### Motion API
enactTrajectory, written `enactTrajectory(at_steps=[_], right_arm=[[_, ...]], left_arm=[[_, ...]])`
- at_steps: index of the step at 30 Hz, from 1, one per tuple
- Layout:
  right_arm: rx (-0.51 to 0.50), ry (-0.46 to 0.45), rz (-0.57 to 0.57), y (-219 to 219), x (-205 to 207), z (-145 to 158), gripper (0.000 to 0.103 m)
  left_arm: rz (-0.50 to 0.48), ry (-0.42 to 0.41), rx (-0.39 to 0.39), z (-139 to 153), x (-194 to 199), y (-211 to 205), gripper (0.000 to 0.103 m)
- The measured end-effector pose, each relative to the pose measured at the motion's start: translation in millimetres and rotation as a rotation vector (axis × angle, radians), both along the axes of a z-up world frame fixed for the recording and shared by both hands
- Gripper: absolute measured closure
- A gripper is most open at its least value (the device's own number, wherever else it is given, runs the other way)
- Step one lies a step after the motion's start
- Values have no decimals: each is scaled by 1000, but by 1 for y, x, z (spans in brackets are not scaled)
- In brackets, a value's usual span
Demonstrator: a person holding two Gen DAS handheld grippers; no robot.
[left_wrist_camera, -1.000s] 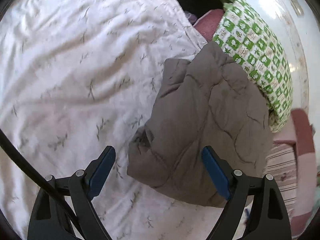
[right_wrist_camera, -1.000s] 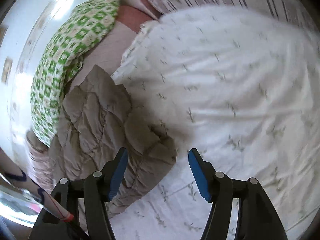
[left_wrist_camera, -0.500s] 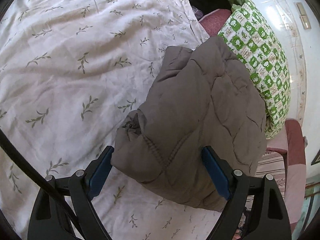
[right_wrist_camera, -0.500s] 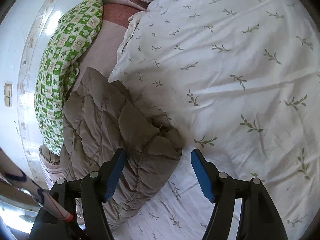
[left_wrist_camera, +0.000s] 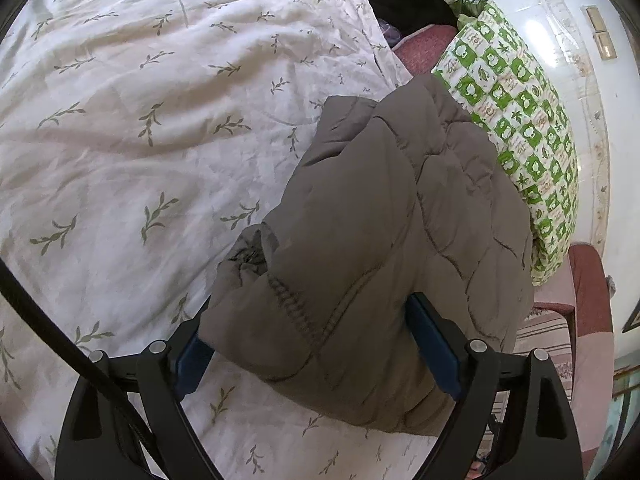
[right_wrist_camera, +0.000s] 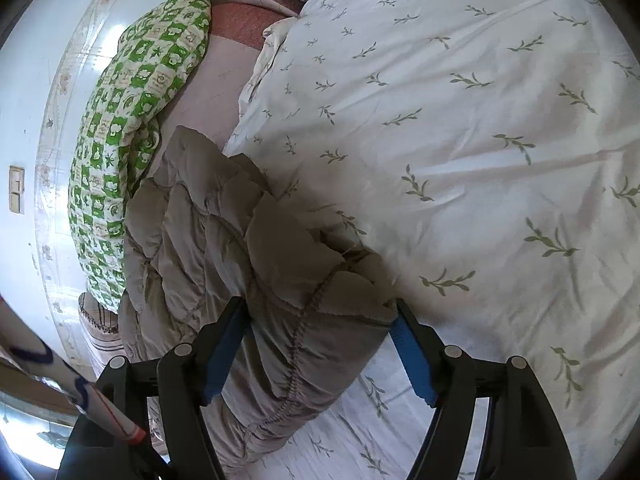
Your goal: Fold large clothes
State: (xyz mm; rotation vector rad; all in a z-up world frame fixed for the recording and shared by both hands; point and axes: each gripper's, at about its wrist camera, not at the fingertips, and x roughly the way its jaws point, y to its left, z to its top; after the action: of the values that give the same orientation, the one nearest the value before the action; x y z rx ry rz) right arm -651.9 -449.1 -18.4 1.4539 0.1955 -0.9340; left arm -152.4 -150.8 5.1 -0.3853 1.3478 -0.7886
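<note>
1. Scene: a folded grey-brown quilted puffer jacket (left_wrist_camera: 384, 240) lies on a white bedspread with a green sprig print (left_wrist_camera: 140, 120), near the bed's edge, touching a green-and-white checked pillow (left_wrist_camera: 520, 120) on its far side. In the right wrist view the same jacket (right_wrist_camera: 248, 264) has its stitched, gathered hem end nearest the camera.

2. Left gripper (left_wrist_camera: 320, 344): black frame, blue pads, jaws wide apart. A thick jacket end sits between them, overlapping the left pad. Whether either pad presses the fabric you can't tell for sure; it reads as straddling, not clamping.

3. Right gripper (right_wrist_camera: 320, 356): jaws opening, the hem roll between them. The bundle fills nearly the whole gap, and the pads look beside the fabric, not biting.

4. Likely step: both grippers are set over the bundle's near end, prob. to grab for another fold or to tidy it.

5. To do it well: get both pads around all layers, not just the top shell. Puffy fill is slippery and springs back, so close firmly.

6. Keep both grips level w/ each other so the fold edge stays straight.

7. Watch the pillow side: the jacket touches it, so a lift could drag it.

8. Avoid pinching the bedspread under the jacket.
</note>
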Motion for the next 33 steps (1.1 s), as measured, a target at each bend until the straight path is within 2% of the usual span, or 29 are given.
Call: enactTrajectory(at_steps=[8, 14, 17, 19, 20, 23, 31, 33], right_arm=[[-13, 8, -8, -7, 10, -4, 19], [-41, 48, -9, -10, 18, -1, 21], [-62, 84, -1, -9, 21, 4, 36], [-88, 104, 8, -9, 24, 10, 46], [-109, 124, 17, -8, 27, 15, 52], [-186, 225, 52, -3, 39, 30, 60], [-349, 494, 134, 10, 67, 56, 67], [-384, 537, 147, 13, 71, 62, 67]], left_arm=[[12, -24, -9, -1, 3, -10, 11], [10, -66, -1, 0, 3, -16, 10], [0, -122, 11, 6, 0, -19, 11], [-14, -192, 35, 15, -5, -23, 22], [-15, -218, 41, 18, -6, -23, 24], [-31, -305, 72, 28, -13, -27, 33], [-71, -490, 173, 42, -27, -38, 37], [-79, -542, 193, 46, -32, -40, 38]])
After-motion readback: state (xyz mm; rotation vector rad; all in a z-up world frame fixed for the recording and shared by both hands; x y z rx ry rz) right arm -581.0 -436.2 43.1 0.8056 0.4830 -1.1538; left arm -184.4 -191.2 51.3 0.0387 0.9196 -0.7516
